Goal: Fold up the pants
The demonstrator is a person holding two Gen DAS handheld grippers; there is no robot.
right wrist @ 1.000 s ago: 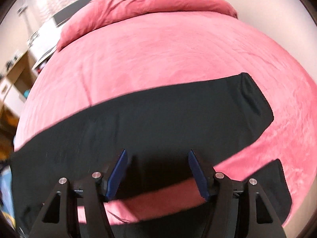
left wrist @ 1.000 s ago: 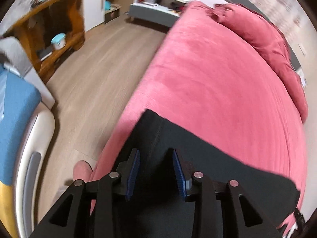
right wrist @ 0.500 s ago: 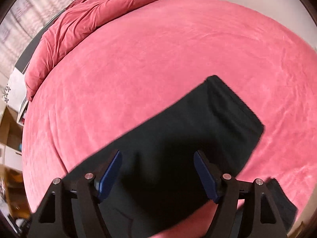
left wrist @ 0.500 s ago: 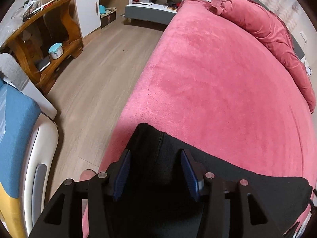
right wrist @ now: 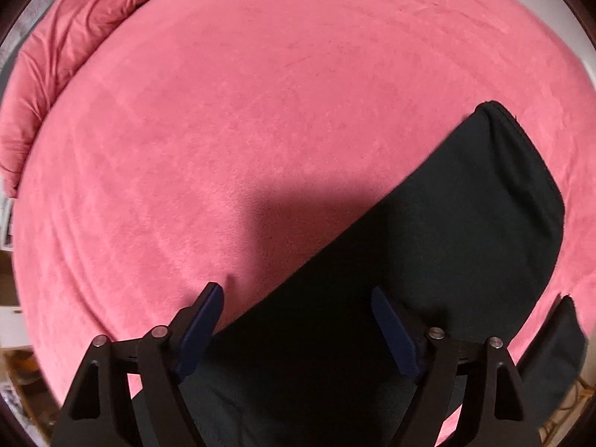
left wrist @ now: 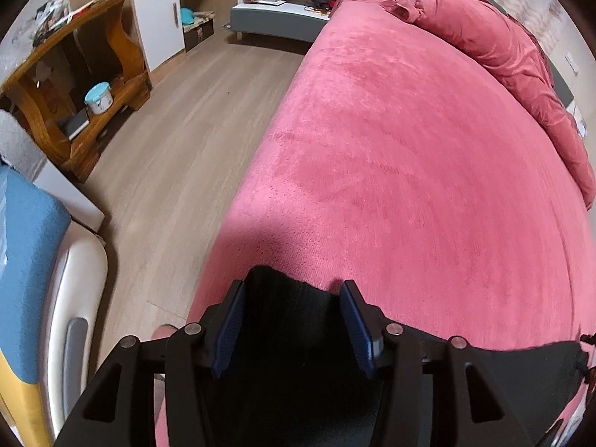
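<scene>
Black pants [left wrist: 290, 335] lie flat on a pink bed [left wrist: 409, 171], near its front edge. In the left wrist view my left gripper [left wrist: 292, 300] is open, its blue pads either side of one end of the pants, just above the cloth. In the right wrist view my right gripper [right wrist: 298, 305] is open wide above the pants [right wrist: 465, 223]; one leg runs up to the right and a second leg end [right wrist: 558, 342] shows at the lower right. Neither gripper holds anything.
A rolled pink duvet [left wrist: 503, 48] lies along the head of the bed. Left of the bed is wooden floor [left wrist: 167, 149], a wooden shelf unit [left wrist: 74, 85], a white cabinet [left wrist: 160, 11] and a blue-and-white chair [left wrist: 33, 279].
Both grippers have opened wider and pulled back along the pants. The right view has swung so that the leg now runs to the right. The left view shows less of the pants.
</scene>
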